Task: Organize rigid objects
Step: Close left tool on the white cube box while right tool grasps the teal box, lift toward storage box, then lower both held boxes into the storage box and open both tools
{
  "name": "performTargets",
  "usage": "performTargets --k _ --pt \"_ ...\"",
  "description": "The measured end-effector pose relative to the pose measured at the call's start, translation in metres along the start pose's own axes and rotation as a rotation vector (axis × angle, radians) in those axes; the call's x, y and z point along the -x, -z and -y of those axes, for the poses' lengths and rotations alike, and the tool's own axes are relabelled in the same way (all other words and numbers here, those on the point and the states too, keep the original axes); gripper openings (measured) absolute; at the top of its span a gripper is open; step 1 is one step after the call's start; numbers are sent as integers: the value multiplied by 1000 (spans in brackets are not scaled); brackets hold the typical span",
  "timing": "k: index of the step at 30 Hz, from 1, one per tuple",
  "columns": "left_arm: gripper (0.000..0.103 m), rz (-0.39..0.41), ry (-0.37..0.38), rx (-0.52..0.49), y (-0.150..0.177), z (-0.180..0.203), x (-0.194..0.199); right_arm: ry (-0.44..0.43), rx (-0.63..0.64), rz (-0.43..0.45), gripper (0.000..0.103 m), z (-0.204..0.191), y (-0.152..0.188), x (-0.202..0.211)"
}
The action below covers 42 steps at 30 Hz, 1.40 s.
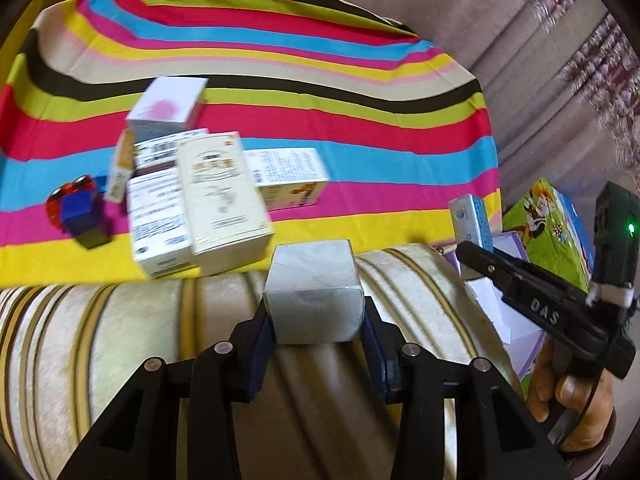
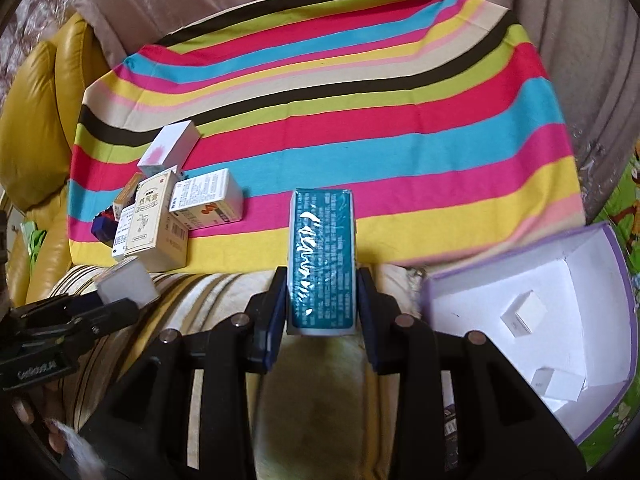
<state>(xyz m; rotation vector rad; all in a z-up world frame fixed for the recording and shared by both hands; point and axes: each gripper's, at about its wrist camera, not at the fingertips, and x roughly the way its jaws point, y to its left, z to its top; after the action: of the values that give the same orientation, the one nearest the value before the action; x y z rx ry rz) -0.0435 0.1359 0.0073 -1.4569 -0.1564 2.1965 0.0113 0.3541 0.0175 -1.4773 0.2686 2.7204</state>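
Note:
My left gripper [image 1: 316,312] is shut on a small grey-white box [image 1: 314,292] and holds it above the striped cushion edge; it also shows in the right wrist view [image 2: 126,286]. My right gripper [image 2: 322,300] is shut on a teal wrapped box [image 2: 322,260], seen from the left wrist view [image 1: 472,220] at the right. A pile of several cartons lies on the striped cloth [image 1: 280,60]: a cream box [image 1: 222,196], a white box with a pink spot [image 1: 168,106], a printed box [image 1: 290,176].
An open white box with a purple rim [image 2: 532,312] holding two small white boxes sits on the right on a green cartoon mat [image 1: 548,224]. A red and blue toy [image 1: 78,210] lies left of the pile. A yellow leather seat [image 2: 36,140] is at the left.

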Motion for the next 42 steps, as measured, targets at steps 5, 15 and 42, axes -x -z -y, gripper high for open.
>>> performTargets --k 5,15,42 --pt "42 -21 16 -36 -9 21 -13 17 -38 10 37 19 10 9" --pt "42 -71 76 -152 -18 73 -39 56 -113 7 37 60 30 22" --pt "42 -203 170 -392 -14 194 -93 210 -270 18 37 148 62 54"
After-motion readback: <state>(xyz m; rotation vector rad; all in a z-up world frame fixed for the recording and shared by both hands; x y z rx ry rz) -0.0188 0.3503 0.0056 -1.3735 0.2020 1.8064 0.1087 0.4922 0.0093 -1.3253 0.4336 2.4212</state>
